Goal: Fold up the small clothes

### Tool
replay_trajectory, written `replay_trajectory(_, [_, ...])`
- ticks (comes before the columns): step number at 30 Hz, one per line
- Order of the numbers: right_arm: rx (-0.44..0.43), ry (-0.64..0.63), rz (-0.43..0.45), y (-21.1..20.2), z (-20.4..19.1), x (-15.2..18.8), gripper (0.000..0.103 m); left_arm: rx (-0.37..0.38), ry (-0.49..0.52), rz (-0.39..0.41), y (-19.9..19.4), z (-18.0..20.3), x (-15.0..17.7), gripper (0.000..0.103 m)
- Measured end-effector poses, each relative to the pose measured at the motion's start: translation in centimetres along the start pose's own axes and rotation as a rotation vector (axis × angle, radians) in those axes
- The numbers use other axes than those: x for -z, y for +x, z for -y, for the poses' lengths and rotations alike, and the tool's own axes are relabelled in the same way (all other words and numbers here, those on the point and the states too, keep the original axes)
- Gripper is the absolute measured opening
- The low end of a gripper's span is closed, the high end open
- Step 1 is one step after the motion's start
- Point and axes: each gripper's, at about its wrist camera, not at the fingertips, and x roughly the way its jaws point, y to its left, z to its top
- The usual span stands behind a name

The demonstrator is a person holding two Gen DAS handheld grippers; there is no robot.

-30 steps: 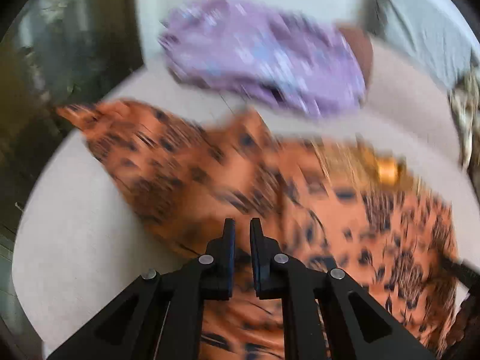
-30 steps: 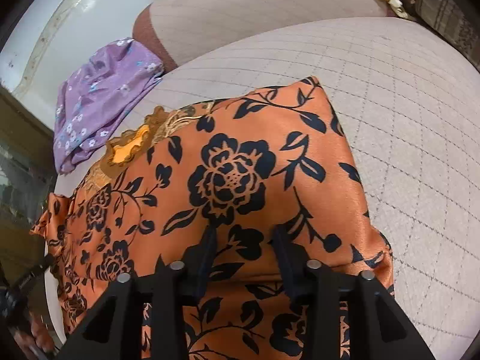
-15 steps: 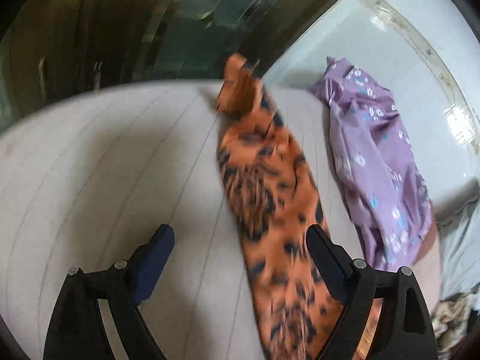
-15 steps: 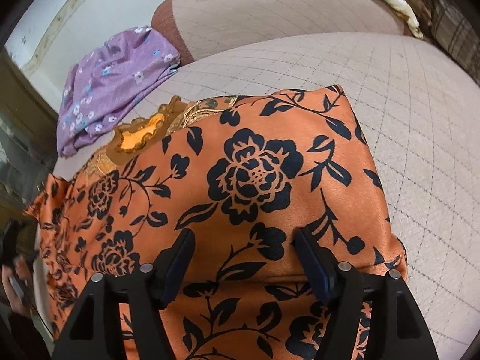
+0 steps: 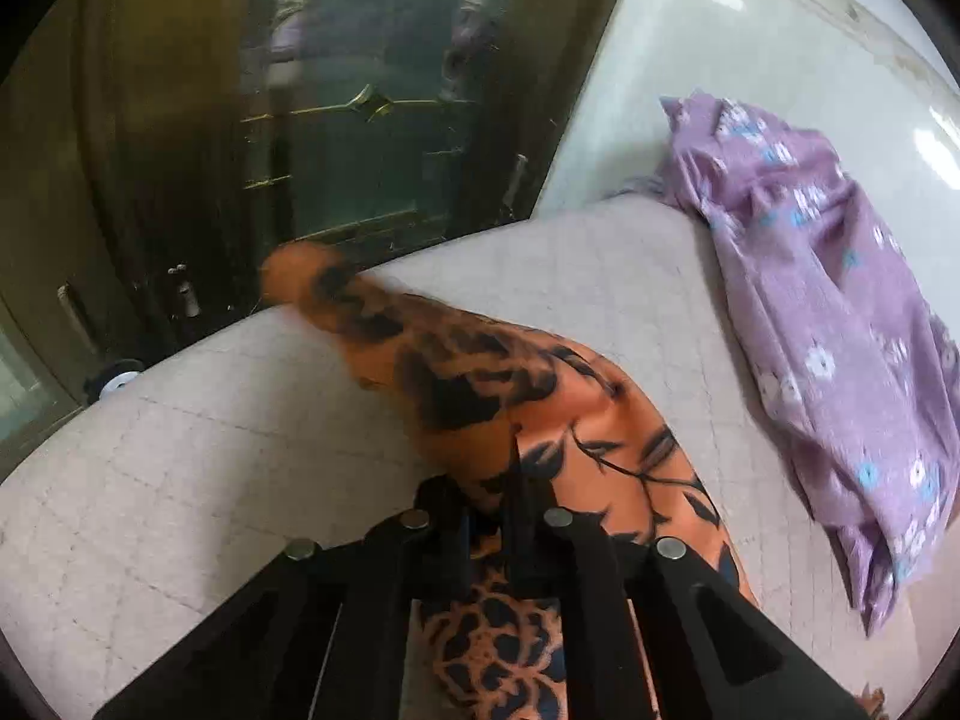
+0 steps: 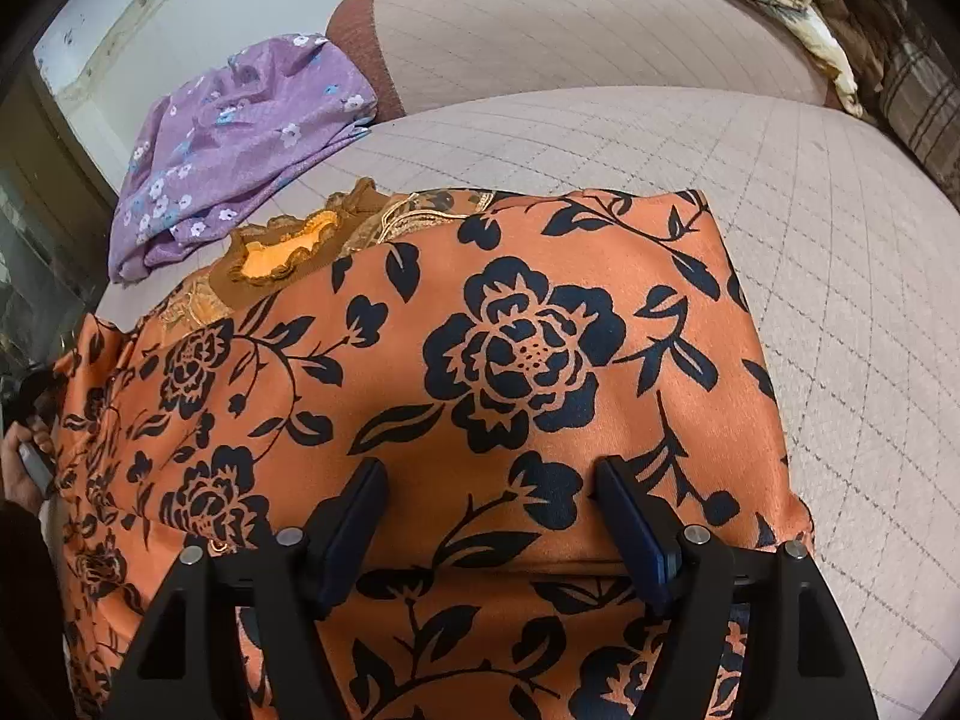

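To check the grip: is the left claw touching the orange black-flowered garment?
Touching. Left wrist view shows the left claw shut on the orange black-flowered garment.

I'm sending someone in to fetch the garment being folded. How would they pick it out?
Look at the pale quilted cushion. The orange garment lies spread across its near side, below the right claw. Unlike the lilac cloth with small pale flowers bunched at the cushion's far corner, it is shiny orange with big black roses.
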Motion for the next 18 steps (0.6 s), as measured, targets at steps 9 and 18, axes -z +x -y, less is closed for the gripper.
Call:
replay_trajectory(9, [-0.101,0.163,-0.02,-1.2,3.0,-0.9,0.06,0.136,0.412,0.183,-15.1,13.4,3.3,0.007])
replay_trajectory(18, [-0.163,0.31,0.168,-7.3,7.8,-2.3,0.06,0.724,0.872,0.048,-37.2,24.9,23.5,0.028])
